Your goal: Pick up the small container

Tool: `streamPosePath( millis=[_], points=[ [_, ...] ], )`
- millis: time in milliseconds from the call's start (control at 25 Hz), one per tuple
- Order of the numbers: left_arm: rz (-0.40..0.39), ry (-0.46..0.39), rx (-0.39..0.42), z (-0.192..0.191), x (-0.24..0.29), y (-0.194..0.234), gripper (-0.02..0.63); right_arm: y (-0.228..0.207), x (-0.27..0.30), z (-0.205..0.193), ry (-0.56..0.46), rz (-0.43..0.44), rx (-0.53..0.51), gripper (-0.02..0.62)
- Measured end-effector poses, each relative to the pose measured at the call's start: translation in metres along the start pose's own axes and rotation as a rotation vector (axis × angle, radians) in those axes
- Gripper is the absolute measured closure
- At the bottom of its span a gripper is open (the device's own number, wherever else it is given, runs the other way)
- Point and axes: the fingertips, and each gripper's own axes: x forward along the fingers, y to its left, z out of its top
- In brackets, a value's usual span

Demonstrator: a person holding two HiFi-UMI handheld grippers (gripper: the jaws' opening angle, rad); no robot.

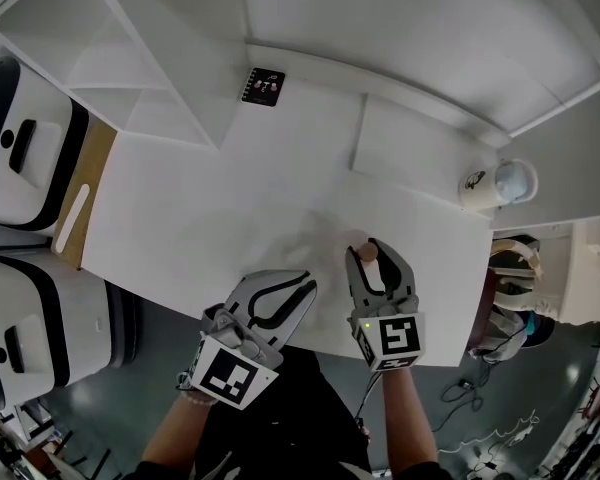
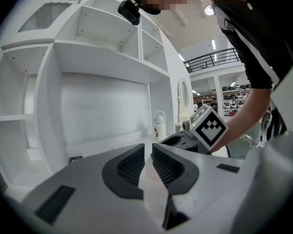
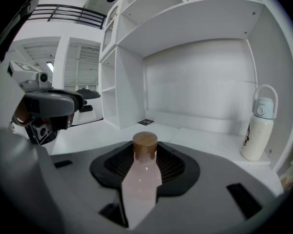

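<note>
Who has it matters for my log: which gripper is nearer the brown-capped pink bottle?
Right. The right gripper is clamped on the bottle; the left gripper is empty, apart on the bottle's left.

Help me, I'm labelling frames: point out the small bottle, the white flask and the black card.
small bottle [image 3: 141, 175], right gripper view, pale pink body
white flask [image 3: 256, 136], right gripper view, its body
black card [image 1: 264, 86], head view, its centre

Only cap and neck of the small container [image 3: 142, 179] show, its base swallowed between the right gripper's [image 3: 145, 155] jaws; dark card [image 1: 263, 86], print too small to read, maybe pictures; white cases [image 1: 25, 153] run off the left edge.
</note>
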Motion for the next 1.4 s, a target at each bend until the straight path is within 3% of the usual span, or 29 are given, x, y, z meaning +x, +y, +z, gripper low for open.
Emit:
streamPosePath(
  millis=[120, 320, 560, 1080, 1400],
  points=[
    [0.008, -0.002, -0.007, -0.01, 0.009, -0.001, 0.534, 0.001, -0.004, 0.005, -0.003, 0.002, 0.003, 0.449],
    [0.014, 0.066, -0.035, -0.034, 0.026, -0.004, 0.381, 0.003, -0.01, 0.006, 0.008, 0.007, 0.003, 0.449],
    [-0.071, 0.138, 0.028, -0.062, 0.044, -0.024, 0.278, 0.009, -0.014, 0.013, 0.01, 0.014, -0.013, 0.449],
    [-0.111, 0.181, 0.077, -0.085, 0.058, -0.039, 0.268, 0.032, -0.028, 0.022, 0.007, 0.029, 0.007, 0.449],
    [-0.128, 0.165, 0.085, -0.081, 0.057, -0.047, 0.268, 0.044, -0.039, 0.026, 0.004, 0.038, 0.025, 0.449]
  ],
)
